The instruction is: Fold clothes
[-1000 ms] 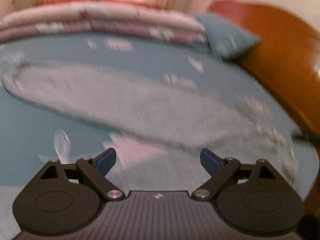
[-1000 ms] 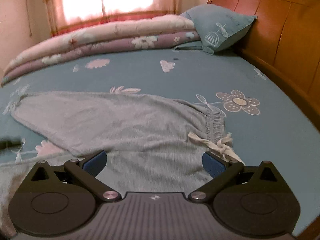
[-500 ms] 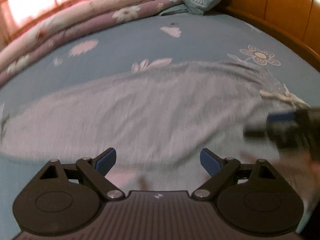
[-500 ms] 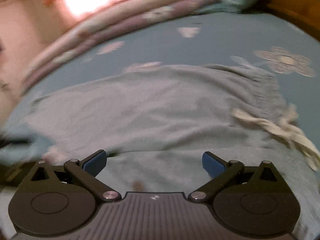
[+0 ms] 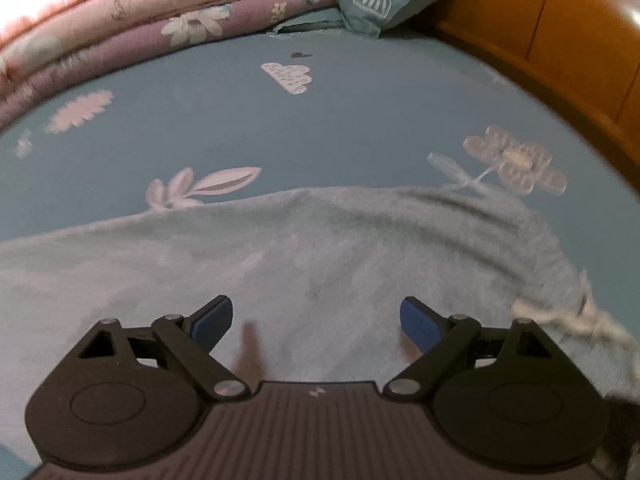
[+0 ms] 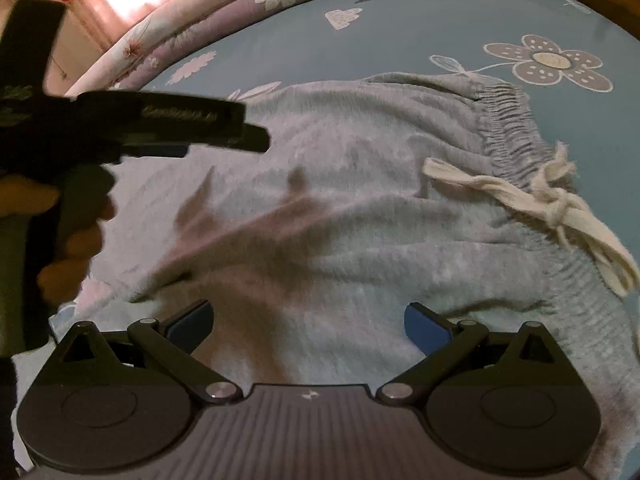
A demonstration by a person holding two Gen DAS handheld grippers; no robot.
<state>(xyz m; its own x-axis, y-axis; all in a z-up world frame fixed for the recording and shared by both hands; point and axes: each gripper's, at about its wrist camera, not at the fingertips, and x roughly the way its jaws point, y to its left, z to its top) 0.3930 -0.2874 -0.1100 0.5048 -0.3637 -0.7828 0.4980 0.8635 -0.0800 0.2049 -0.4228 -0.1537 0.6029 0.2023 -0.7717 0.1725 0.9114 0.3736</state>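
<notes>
Both grippers' fingers [image 5: 212, 318] spread, empty; grey pants [image 6: 360, 200] lie crosswise, waistband [image 6: 504, 120] rightward

The only lettering shows in the right wrist view, a pale printed line along the dark body of the left hand-held gripper [image 6: 256, 138] at the left, and it is too blurred to read. A small light mark sits on the ribbed body near each camera, on the right hand-held gripper [image 6: 308, 326] too, but it forms no legible word. The bed sheet [image 5: 360, 120] carries only flower and cloud prints.
</notes>
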